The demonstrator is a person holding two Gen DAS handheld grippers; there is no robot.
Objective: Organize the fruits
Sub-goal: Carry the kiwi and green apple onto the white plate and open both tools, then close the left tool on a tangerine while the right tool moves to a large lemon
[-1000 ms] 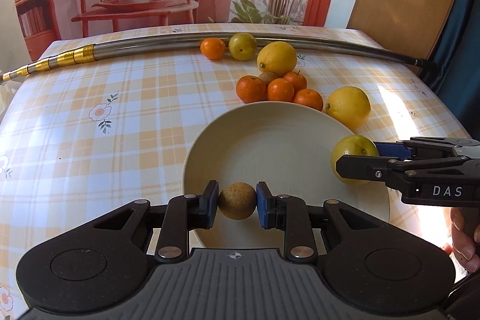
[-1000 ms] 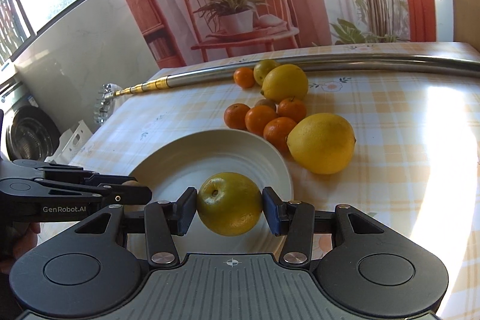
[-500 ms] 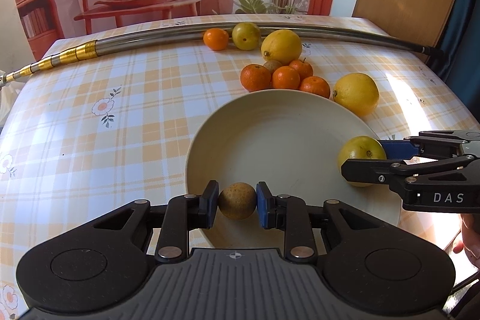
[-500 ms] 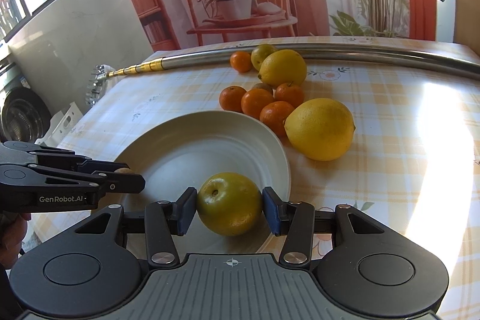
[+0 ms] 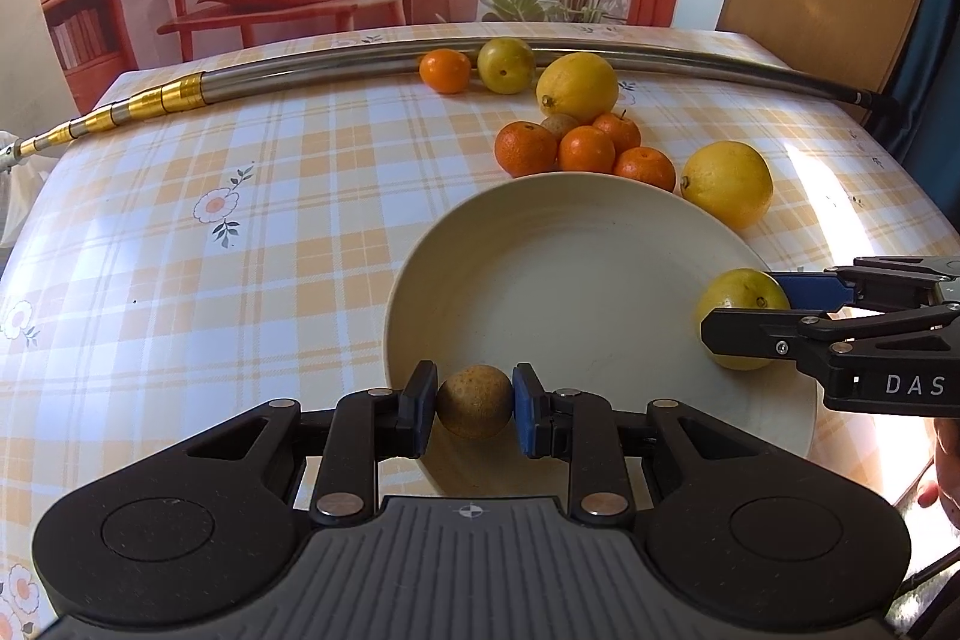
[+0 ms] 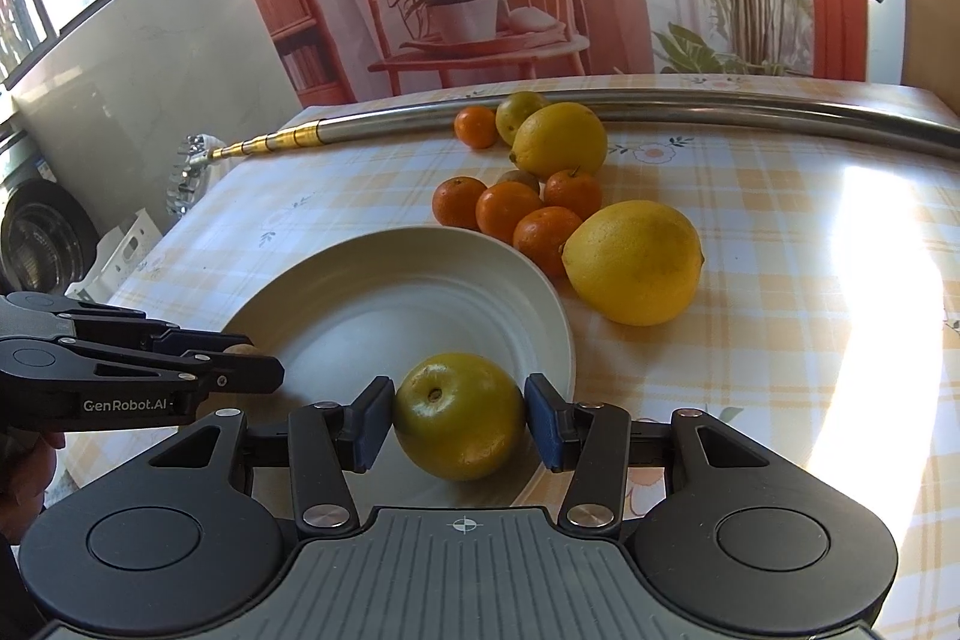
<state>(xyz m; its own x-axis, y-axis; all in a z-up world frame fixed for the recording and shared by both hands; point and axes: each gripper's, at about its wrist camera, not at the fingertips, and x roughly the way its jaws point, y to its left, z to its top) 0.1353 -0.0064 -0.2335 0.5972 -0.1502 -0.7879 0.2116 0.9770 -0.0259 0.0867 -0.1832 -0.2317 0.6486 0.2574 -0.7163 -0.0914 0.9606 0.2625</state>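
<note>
Both-handed now: the left gripper (image 5: 474,402) pinches a small round brown fruit (image 5: 474,401) between its blue pads over the near edge of the cream round ceramic plate (image 5: 576,280). Over the plate's right edge, the right gripper (image 6: 461,421) clamps a yellow-green round fruit (image 6: 459,415); whether either fruit touches the plate is hard to judge. Beyond the plate's far rim sit four small oranges (image 5: 585,148) and two yellow lemons (image 5: 727,183).

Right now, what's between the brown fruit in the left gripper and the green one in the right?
Only bare plate. The left wrist view shows nothing lying between the brown fruit and the green fruit.
</note>
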